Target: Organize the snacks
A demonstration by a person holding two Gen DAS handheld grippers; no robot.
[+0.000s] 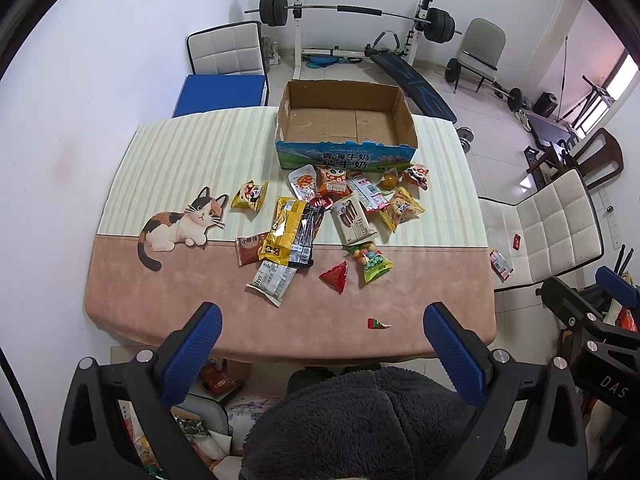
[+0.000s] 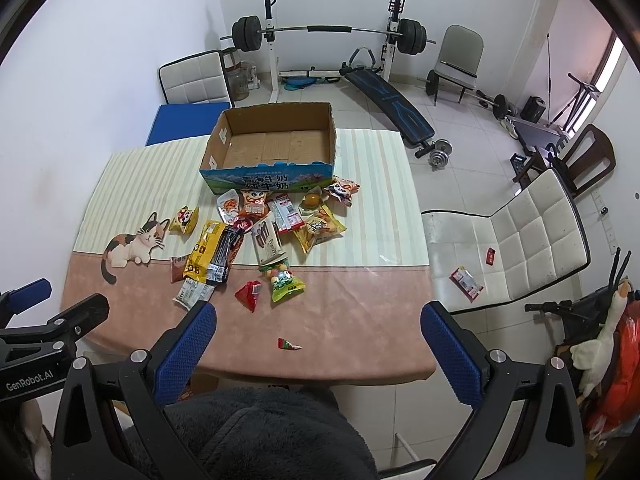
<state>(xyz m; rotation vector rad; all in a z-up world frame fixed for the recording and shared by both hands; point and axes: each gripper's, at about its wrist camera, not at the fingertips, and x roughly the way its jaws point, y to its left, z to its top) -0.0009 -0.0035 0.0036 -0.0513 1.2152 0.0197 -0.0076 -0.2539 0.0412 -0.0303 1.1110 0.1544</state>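
Note:
An empty cardboard box (image 1: 390, 100) (image 2: 216, 140) stands at the table's far side. Several snack packets lie scattered in front of it: a yellow pack (image 1: 282, 230) (image 2: 204, 250), a red triangular packet (image 1: 335, 277) (image 2: 249, 294), a green candy bag (image 1: 372, 262) (image 2: 285, 282), and a small red scrap (image 1: 376, 323) (image 2: 287, 345). My left gripper (image 1: 322, 312) is open and empty above the near table edge. My right gripper (image 2: 318, 312) is open and empty, also above the near edge.
The table (image 1: 160, 300) has a cat-print cloth. A white chair (image 2: 520, 240) stands to the right with a packet (image 2: 466, 283) on its seat. Another chair (image 1: 226, 50) is behind. Gym gear fills the back. More snacks lie on the floor under the table (image 1: 216, 380).

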